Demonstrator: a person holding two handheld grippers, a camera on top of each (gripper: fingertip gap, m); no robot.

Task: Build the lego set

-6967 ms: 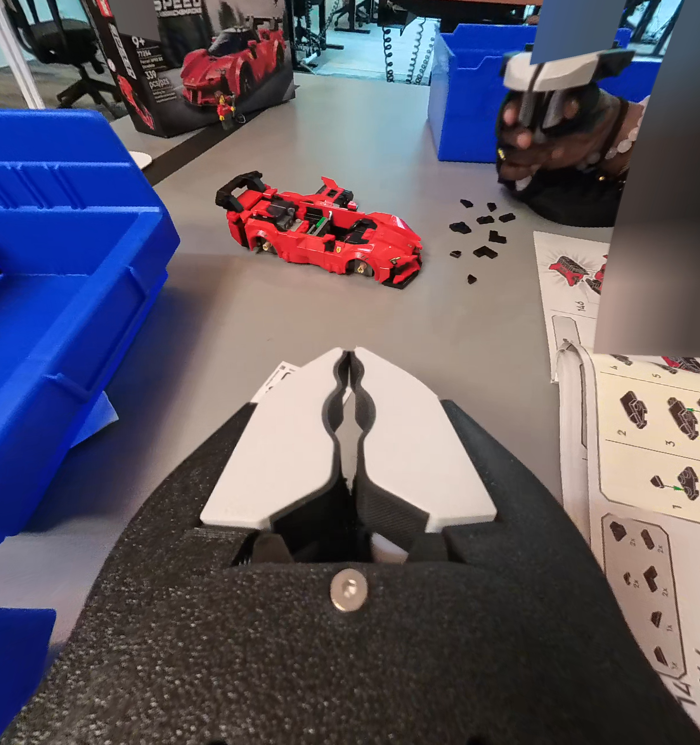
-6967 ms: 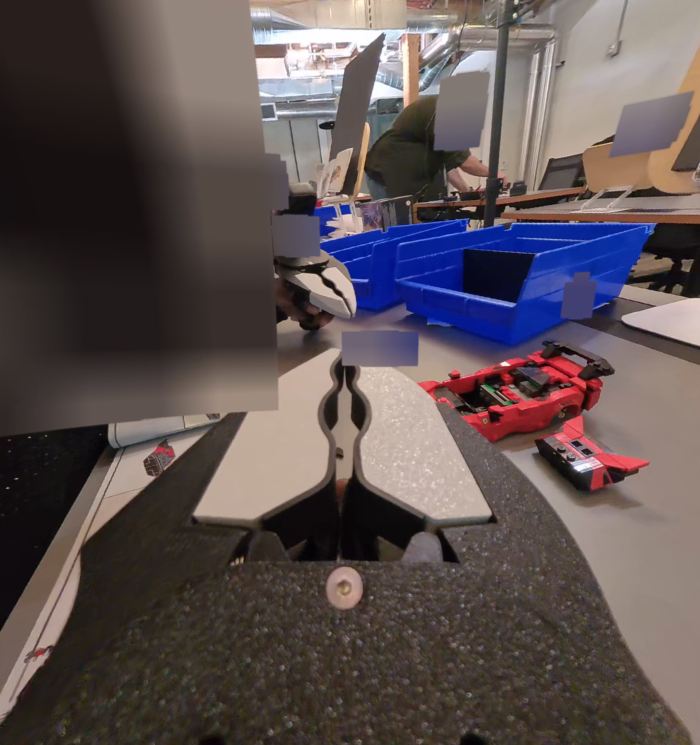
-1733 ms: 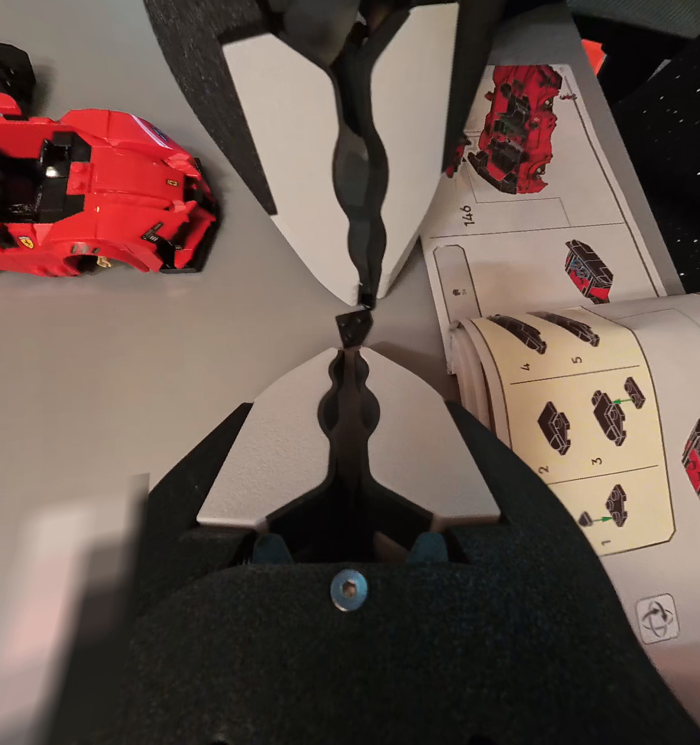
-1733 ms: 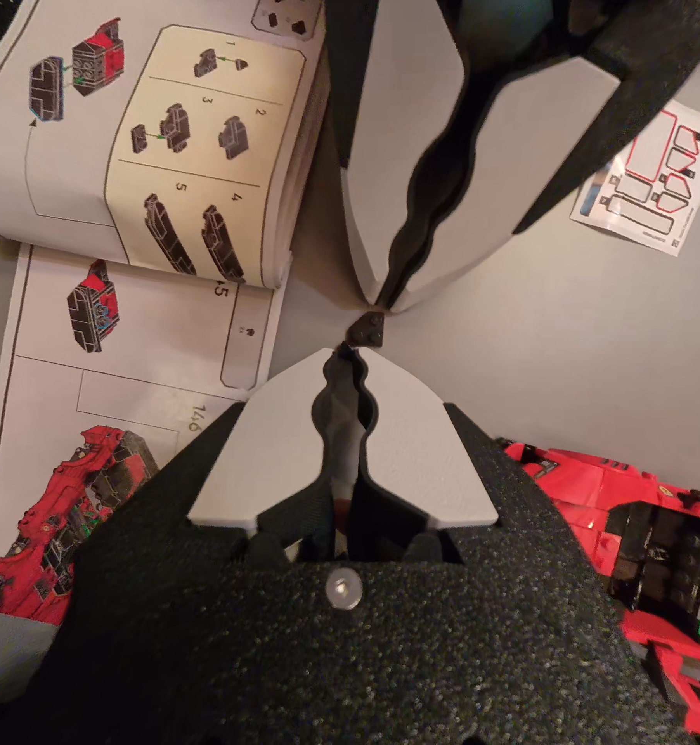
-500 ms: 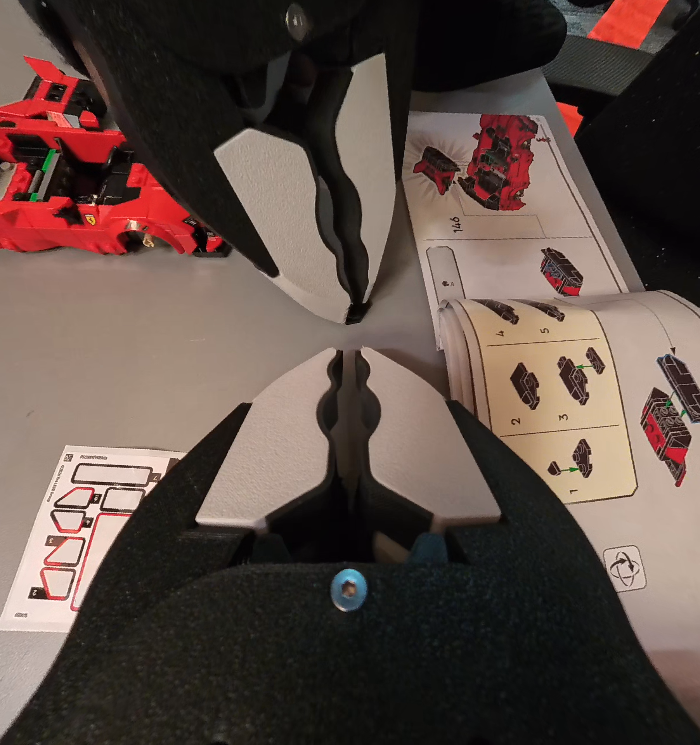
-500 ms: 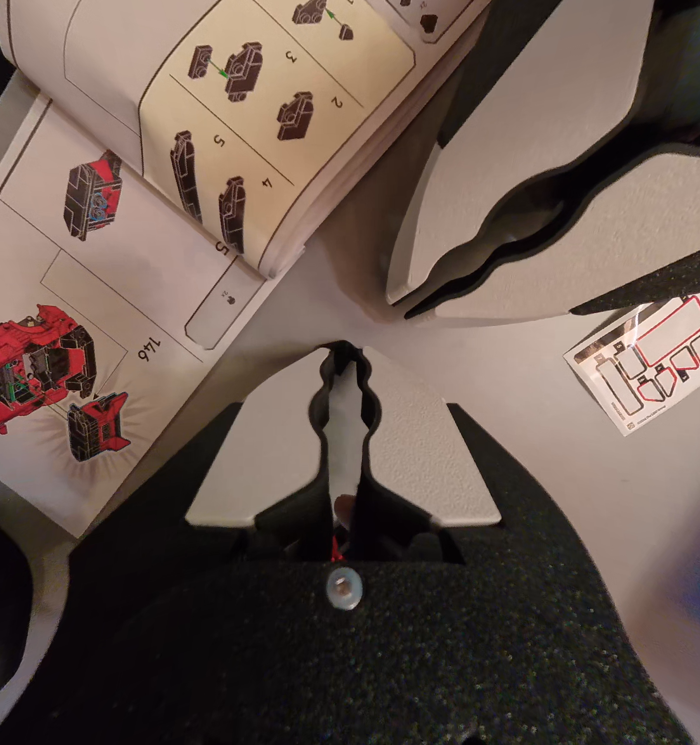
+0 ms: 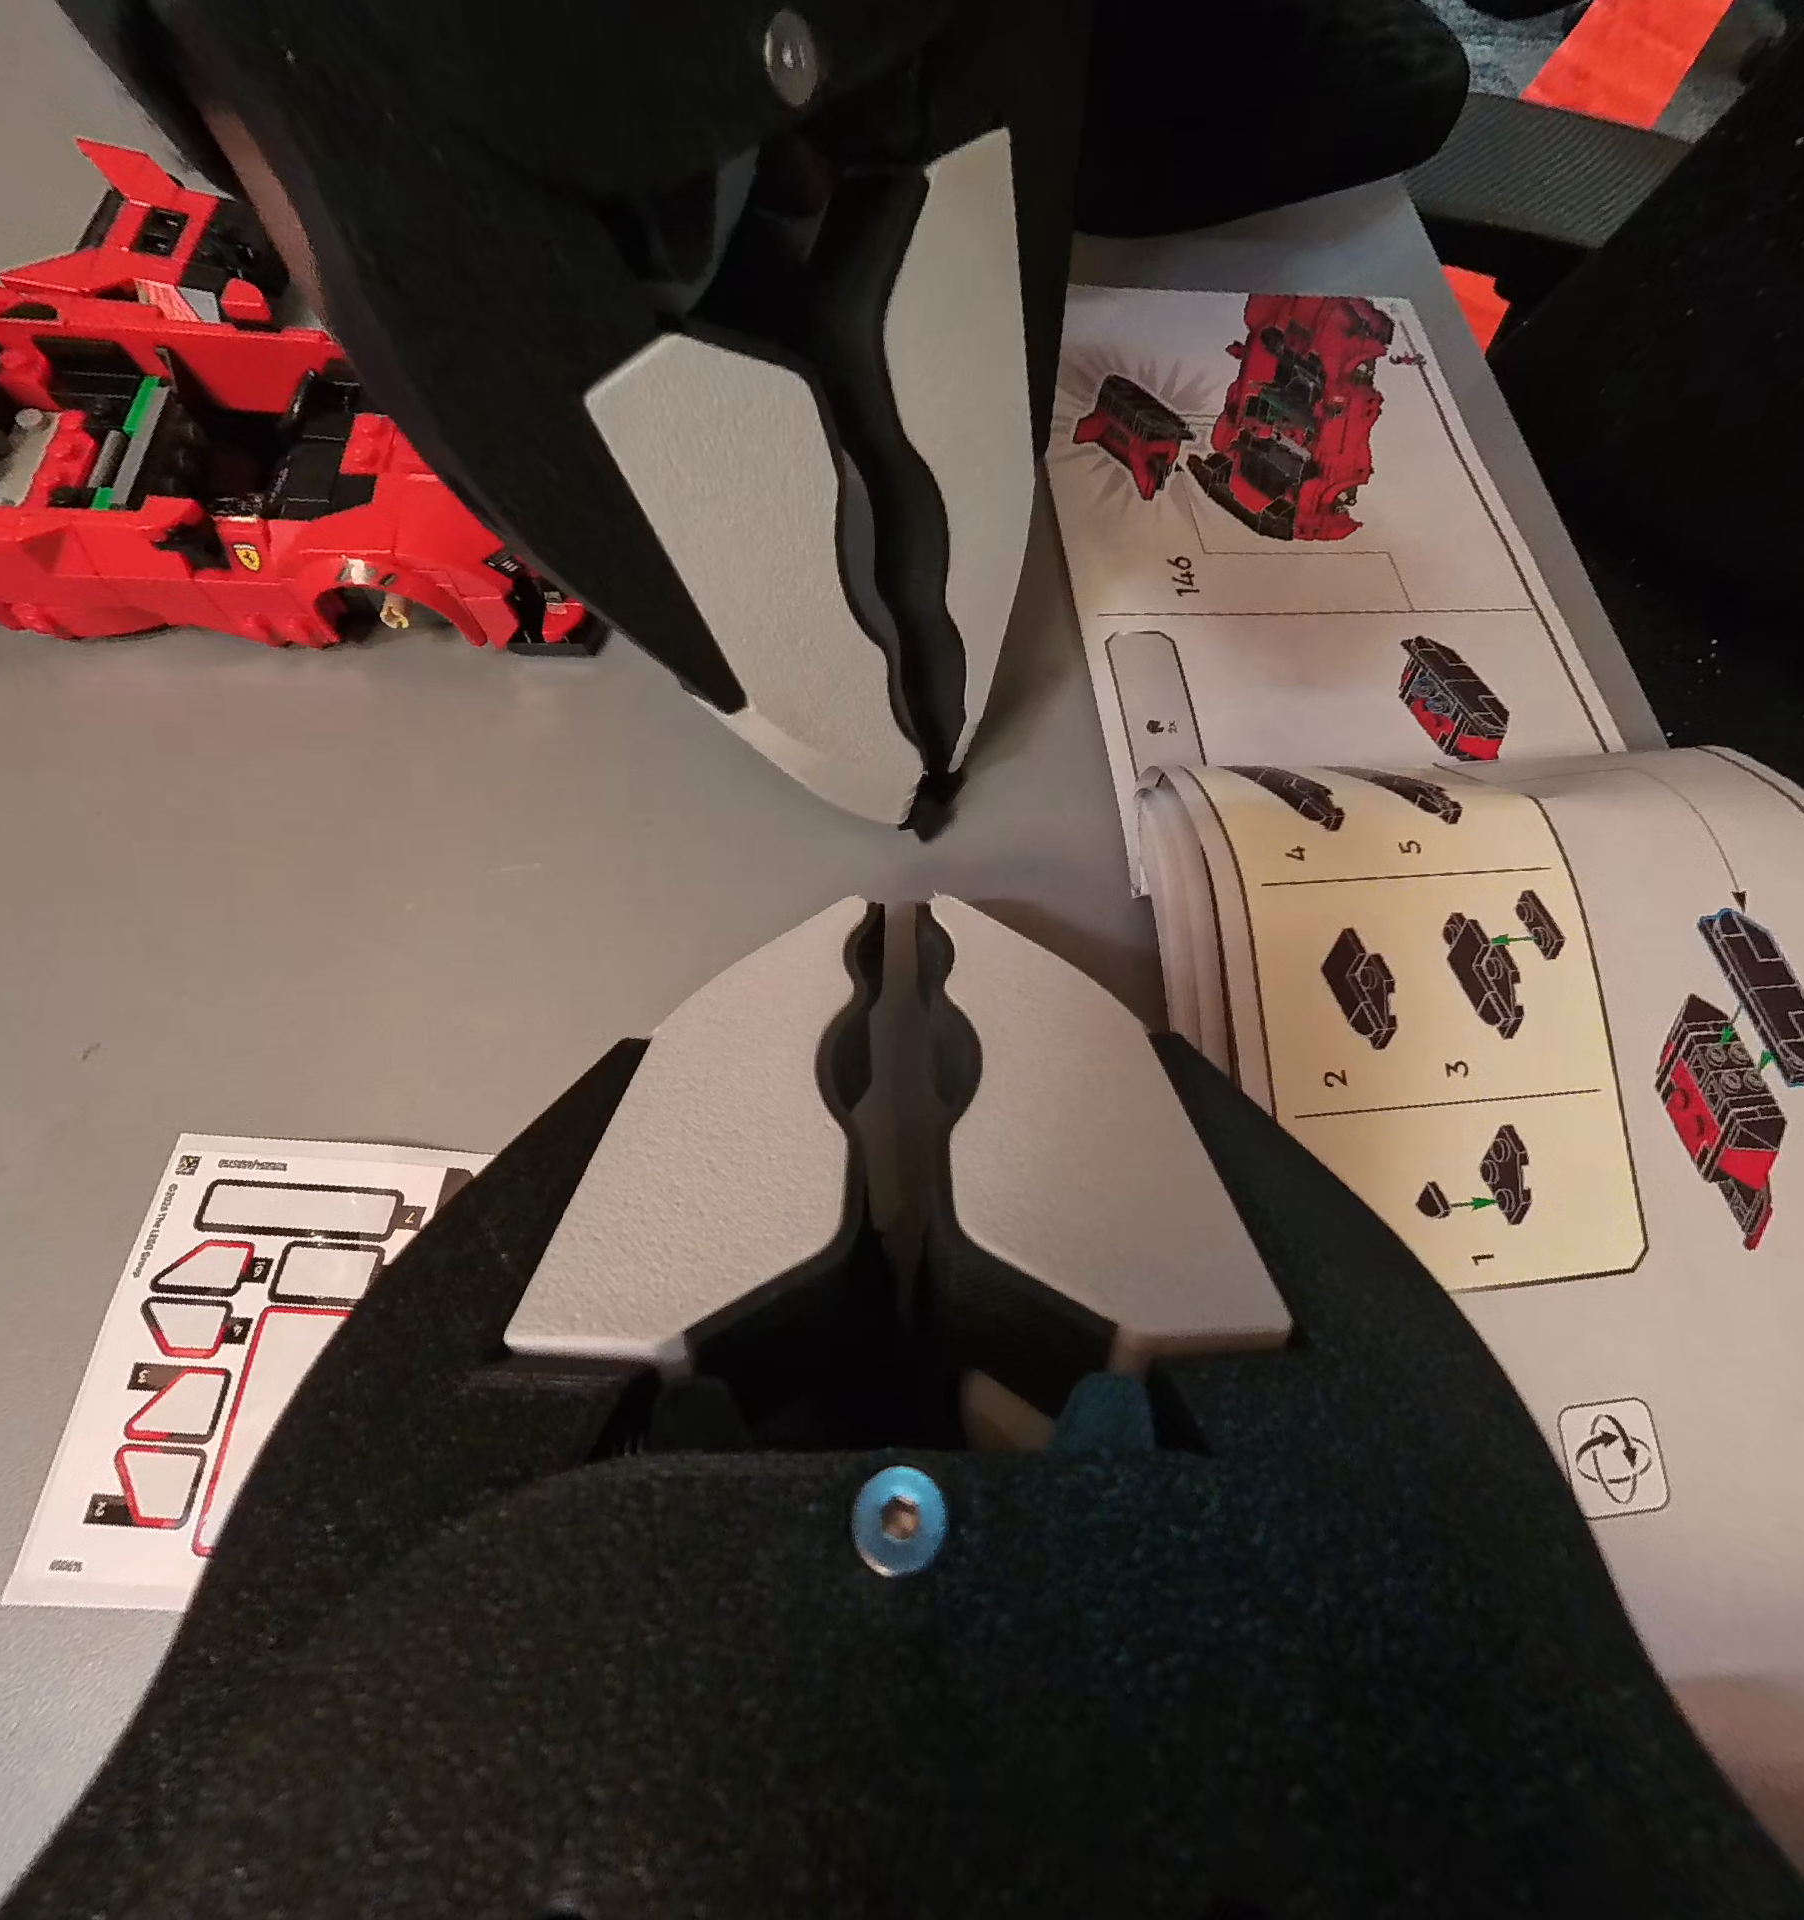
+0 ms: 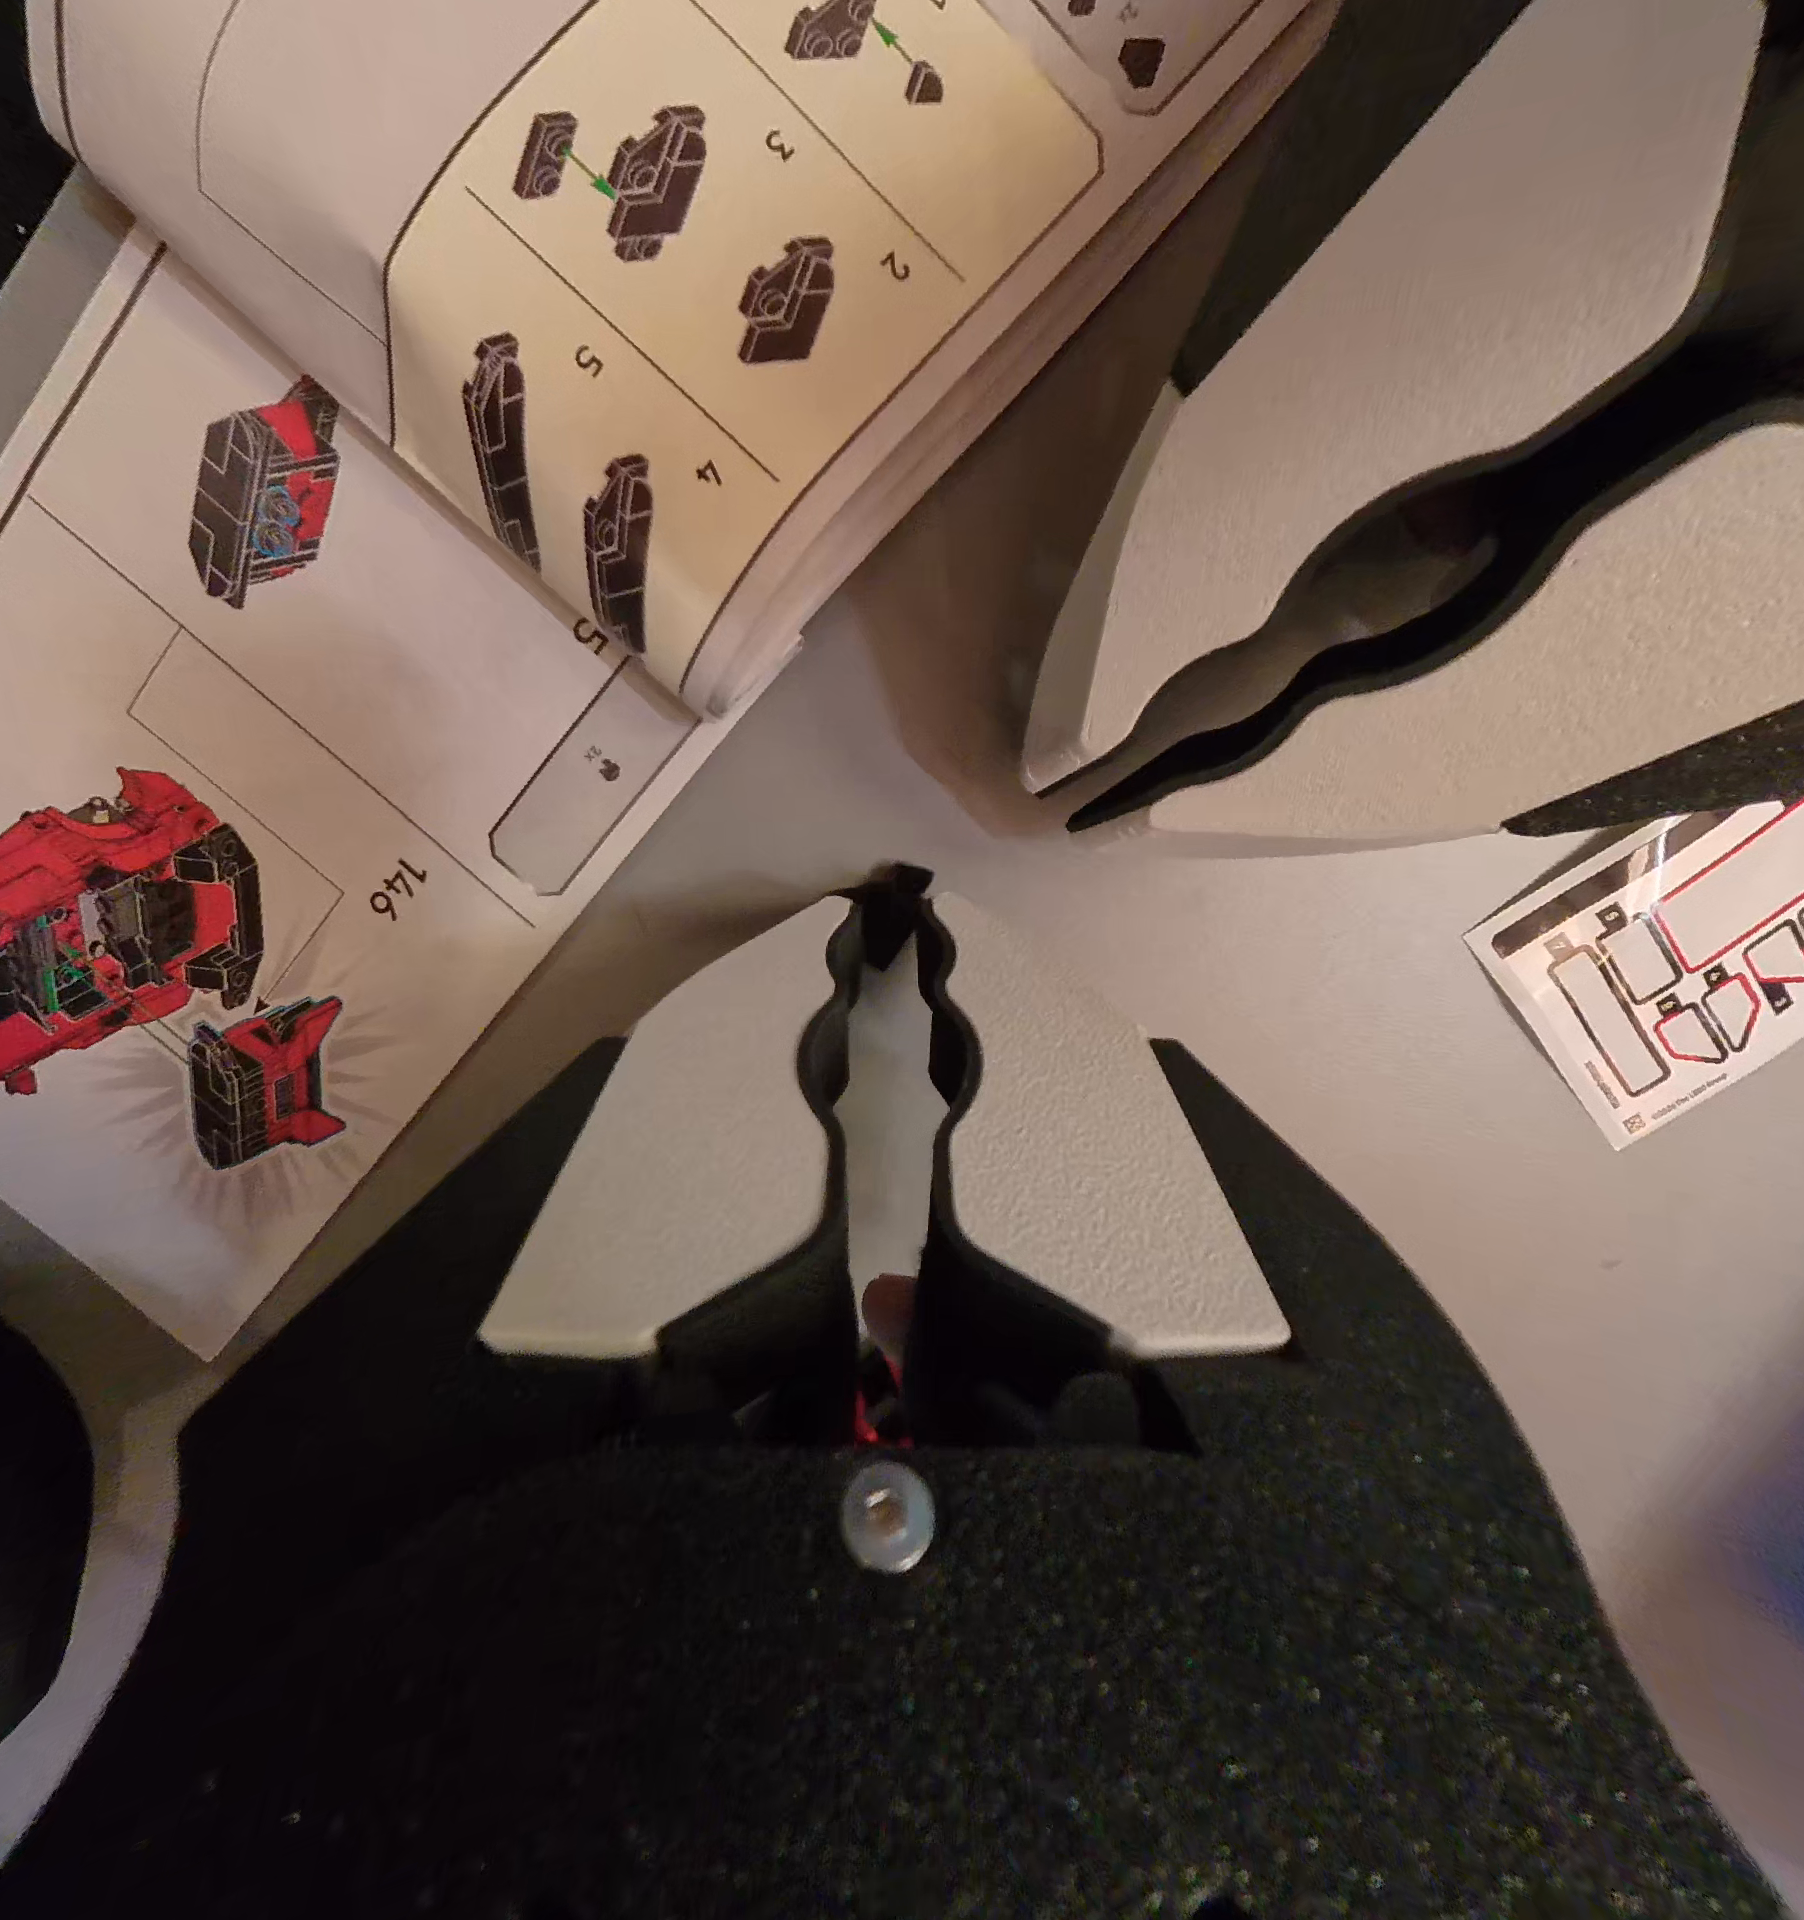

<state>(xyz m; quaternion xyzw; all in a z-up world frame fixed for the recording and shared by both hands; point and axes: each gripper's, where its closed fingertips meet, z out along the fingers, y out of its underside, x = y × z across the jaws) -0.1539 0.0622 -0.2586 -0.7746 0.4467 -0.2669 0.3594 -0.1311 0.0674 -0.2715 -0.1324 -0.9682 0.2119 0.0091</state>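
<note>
Grey tabletop (image 7: 306,883) in the left wrist view carries one red lego car (image 7: 181,499) far left, one sticker sheet (image 7: 160,1371) near left and one instruction booklet (image 7: 1500,1039) on the right. The left gripper (image 7: 898,914) is slightly parted, empty. Opposite, the right gripper (image 7: 929,800) points down, clenching one small black piece (image 7: 929,821).

Right wrist view: that piece (image 8: 898,904) sits at the pinched tips, booklet (image 8: 358,520) left, sticker sheet (image 8: 1687,966) right.

Setting: we read a hobby or work desk | grey tabletop (image 7: 306,883) | open instruction booklet (image 7: 1397,1039) right of our left jaws (sticker sheet (image 7: 150,1382) left)
</note>
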